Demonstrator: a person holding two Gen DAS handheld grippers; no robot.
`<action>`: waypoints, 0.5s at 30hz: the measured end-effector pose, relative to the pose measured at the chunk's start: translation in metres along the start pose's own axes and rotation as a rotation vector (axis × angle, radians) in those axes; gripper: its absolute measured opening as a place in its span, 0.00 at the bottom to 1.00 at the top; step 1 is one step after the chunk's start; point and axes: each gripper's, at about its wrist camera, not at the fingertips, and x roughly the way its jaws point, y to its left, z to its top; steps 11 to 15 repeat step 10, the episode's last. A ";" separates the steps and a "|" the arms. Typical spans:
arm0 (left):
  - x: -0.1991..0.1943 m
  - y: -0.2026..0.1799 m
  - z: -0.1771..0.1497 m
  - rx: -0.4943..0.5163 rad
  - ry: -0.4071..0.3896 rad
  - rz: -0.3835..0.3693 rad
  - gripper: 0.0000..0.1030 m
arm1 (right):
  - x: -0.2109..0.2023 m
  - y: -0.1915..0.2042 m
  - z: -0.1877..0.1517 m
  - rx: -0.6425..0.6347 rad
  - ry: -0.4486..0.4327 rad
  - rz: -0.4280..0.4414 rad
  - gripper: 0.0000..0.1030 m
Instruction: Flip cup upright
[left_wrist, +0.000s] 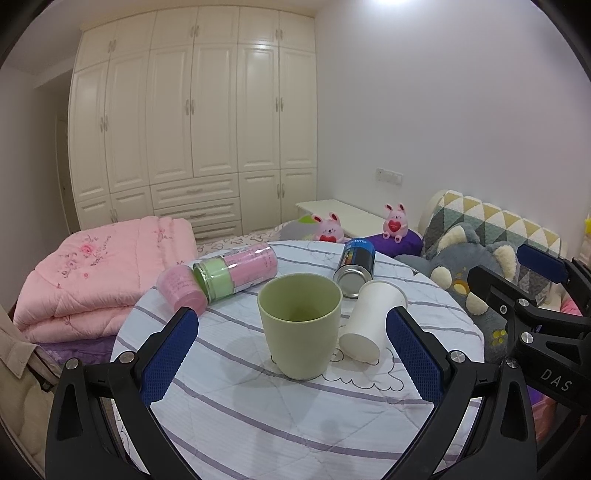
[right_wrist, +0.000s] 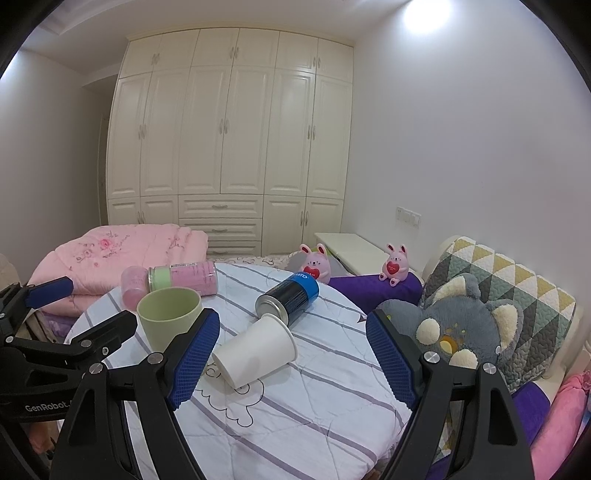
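Two spread claws, left claw (left_wrist: 291, 343) marked "GenRobot", right claw (right_wrist: 293, 356) "DAS"; green cup (left_wrist: 299, 325) upright, white cup (right_wrist: 256, 349) sideways.

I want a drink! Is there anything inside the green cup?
The green cup stands upright, and the inside wall that shows looks bare. The near rim hides the very bottom, so a little liquid there can't be ruled out.

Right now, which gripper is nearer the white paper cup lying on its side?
Right. The right gripper is open with the white cup just ahead between its fingers. The left gripper is open around the green cup, the white cup beside it.
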 end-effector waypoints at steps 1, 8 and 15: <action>0.000 0.001 0.000 0.000 0.001 -0.001 1.00 | 0.000 0.000 0.000 0.000 0.001 0.000 0.81; 0.001 0.001 -0.002 0.000 0.007 0.000 1.00 | 0.003 0.000 -0.001 -0.003 0.012 0.003 0.81; 0.002 0.002 -0.003 -0.003 0.017 -0.001 1.00 | 0.003 0.001 -0.001 -0.005 0.017 0.004 0.81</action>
